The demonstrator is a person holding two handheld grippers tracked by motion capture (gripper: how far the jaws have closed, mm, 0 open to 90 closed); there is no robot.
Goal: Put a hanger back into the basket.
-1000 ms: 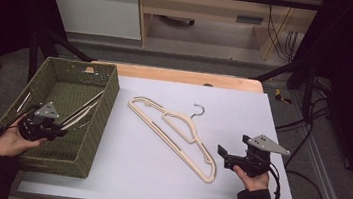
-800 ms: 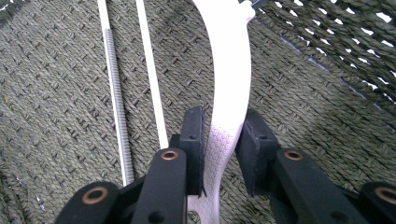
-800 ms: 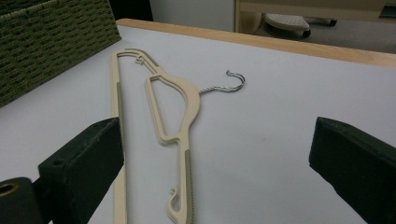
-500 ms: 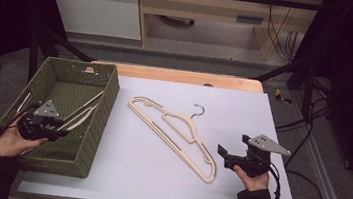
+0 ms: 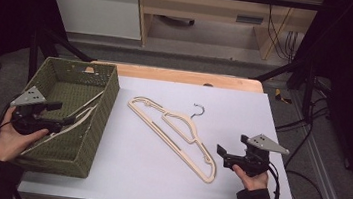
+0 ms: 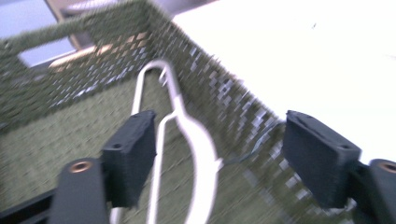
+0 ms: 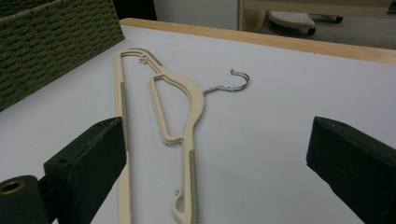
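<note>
A pale grey tabletop [image 5: 155, 177] with a wooden strip along its far edge stands in a dim room, with a white cabinet and a light wooden bench behind it, cables on the floor at the right and dark frame bars around. At its left edge sits a green woven basket [image 5: 96, 120] with white hangers [image 5: 82, 111] lying inside. The left hand-held gripper [image 5: 64, 117] hangs over the near part of the basket, its jaws spread wide with nothing pressed between the pads; in the left gripper view a white hanger [image 6: 187, 140] lies below and between the jaws, free of them. A cream hanger [image 5: 176, 129] with a metal hook lies flat at the middle of the tabletop, its near end just beside the right hand-held gripper [image 5: 219, 155], which rests low on the tabletop with jaws wide apart and empty, pointing at it. Against the earlier frame, the left hand-held gripper has lifted a little above the hangers and its jaws have just been opening, letting go of the white hanger; the right one and the cream hanger have not shifted.
</note>
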